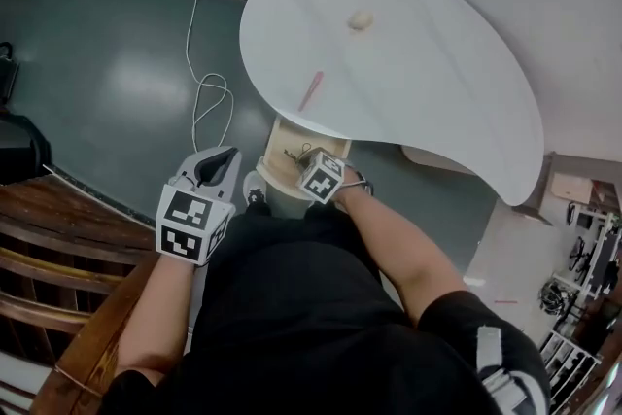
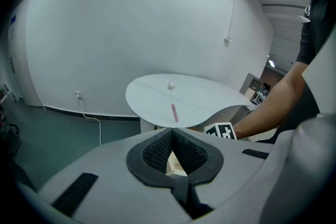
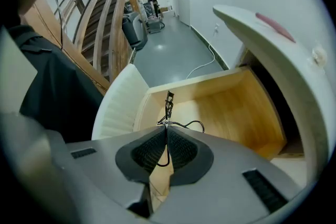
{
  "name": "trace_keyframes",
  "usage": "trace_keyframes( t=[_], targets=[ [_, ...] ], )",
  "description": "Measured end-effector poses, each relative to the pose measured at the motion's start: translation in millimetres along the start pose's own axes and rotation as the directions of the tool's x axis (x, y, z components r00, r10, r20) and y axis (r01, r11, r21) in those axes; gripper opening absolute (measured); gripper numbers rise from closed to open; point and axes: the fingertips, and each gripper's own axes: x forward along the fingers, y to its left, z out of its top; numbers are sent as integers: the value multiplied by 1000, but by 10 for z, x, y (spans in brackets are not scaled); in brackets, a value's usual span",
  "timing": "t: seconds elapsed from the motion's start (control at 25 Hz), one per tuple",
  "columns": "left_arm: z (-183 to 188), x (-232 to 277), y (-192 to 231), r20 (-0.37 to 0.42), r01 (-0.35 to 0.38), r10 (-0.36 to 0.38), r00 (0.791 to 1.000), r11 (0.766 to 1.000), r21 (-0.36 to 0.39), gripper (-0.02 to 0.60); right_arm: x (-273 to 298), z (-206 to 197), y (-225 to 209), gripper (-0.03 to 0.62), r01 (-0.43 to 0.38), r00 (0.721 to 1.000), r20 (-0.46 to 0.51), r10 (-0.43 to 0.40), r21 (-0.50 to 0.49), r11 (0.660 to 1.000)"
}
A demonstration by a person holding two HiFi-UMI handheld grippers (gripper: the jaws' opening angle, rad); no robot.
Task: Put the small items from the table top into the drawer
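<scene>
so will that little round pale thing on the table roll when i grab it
Probably: the round pale thing looks roundish and the white tabletop is smooth and glossy, so a one-sided nudge may send it rolling. It looks small, so likely light. Hard or soft, I cannot tell.

White curved desk (image 1: 437, 92) with 2 small items on top, its wooden drawer (image 3: 226, 107) pulled open beneath.
Straight beyond the closed jaws of the left gripper (image 2: 172, 132) a pink stick (image 2: 174, 112) lies on the desk, with a small pale round item (image 2: 170, 85) farther on. The drawer sits right under the right gripper (image 3: 166, 131), whose jaws pinch a black wire tool (image 3: 168, 105) over its wooden bottom. The desk top overhangs to their right. 1 white cable (image 1: 199, 97) lies on the grey-green floor (image 1: 117, 63).
</scene>
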Motion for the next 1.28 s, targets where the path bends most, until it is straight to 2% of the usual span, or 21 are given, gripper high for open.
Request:
trace_keyframes(
  t=[0.2,0.6,0.8,1.04,1.28],
  targets=[
    [-165,-30,119,-35,-28,26,999,999,-40,15,355,-31,-86,15,-22,997,-75,21,-11,1000],
    [-462,-38,268,-78,-55,45,996,991,-120,17,952,-64,-57,17,-66,985,-165,46,-117,991],
    [-584,-34,296,-95,-63,50,994,988,-141,16,1053,-100,-104,17,-52,987,-160,34,-111,992],
    [-552,-3,300,-88,-57,45,995,989,-135,16,1036,-96,-88,18,-64,988,-146,48,-111,992],
    [-449,14,254,-70,-33,25,997,993,-116,16,813,-23,-65,18,-31,995,-91,27,-46,998]
  ],
)
